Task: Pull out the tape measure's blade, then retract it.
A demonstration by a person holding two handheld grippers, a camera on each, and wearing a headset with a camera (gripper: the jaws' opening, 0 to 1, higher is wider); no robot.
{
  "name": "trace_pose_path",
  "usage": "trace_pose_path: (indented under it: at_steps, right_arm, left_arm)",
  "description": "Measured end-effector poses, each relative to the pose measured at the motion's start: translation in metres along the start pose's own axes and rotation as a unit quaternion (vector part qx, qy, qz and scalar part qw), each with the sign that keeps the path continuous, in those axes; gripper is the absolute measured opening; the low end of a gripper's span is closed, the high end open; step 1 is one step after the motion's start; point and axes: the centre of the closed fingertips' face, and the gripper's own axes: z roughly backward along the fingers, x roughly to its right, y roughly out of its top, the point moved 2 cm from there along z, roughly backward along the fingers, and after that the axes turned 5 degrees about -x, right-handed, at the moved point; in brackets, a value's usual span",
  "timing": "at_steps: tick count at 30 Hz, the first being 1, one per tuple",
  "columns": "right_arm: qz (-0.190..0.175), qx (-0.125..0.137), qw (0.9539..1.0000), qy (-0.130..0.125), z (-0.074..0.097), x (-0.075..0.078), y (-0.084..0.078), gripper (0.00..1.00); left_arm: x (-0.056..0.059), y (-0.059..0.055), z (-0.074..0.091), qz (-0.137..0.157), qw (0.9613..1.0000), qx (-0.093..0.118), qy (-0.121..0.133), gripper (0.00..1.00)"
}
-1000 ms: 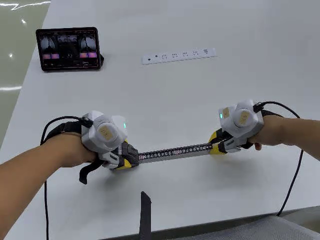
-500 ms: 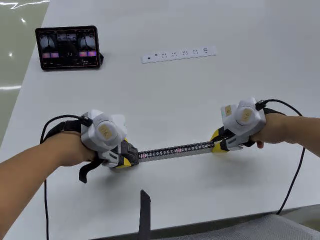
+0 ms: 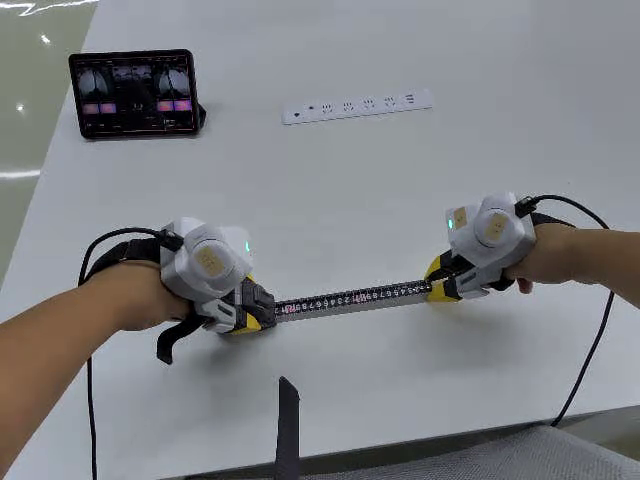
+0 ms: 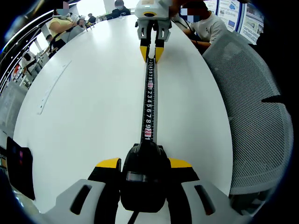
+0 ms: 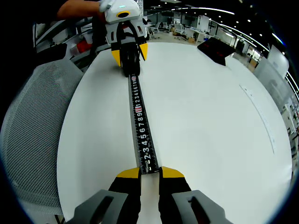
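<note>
Black case (image 4: 142, 175) is squeezed by the left gripper (image 3: 248, 312); the blade (image 3: 350, 298), pinched by the right gripper (image 3: 437, 287), was pulled longer. Retracting likely comes next.

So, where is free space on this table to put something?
Free: the tabletop between power strip and blade, and right of the strip. Crowded: the near edge, where left gripper and right gripper hold the tape measure; tablet far left.

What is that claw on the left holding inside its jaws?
The black tape measure case, clamped between the left claw's yellow-tipped jaws. Its blade runs out to the right claw, which is shut on its tip. The case's sides and underside are covered.
</note>
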Motion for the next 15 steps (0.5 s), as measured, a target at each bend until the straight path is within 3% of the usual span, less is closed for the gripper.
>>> trace_pose_path:
  at_steps: [15]
  right_arm:
    - [0.001, -0.005, 1.0000, 0.001, 0.0038, -0.0012, -0.0036, 0.10]
  left_arm:
    - [-0.0004, 0.0002, 0.0000, -0.001, 1.0000, 0.000, 0.000, 0.33]
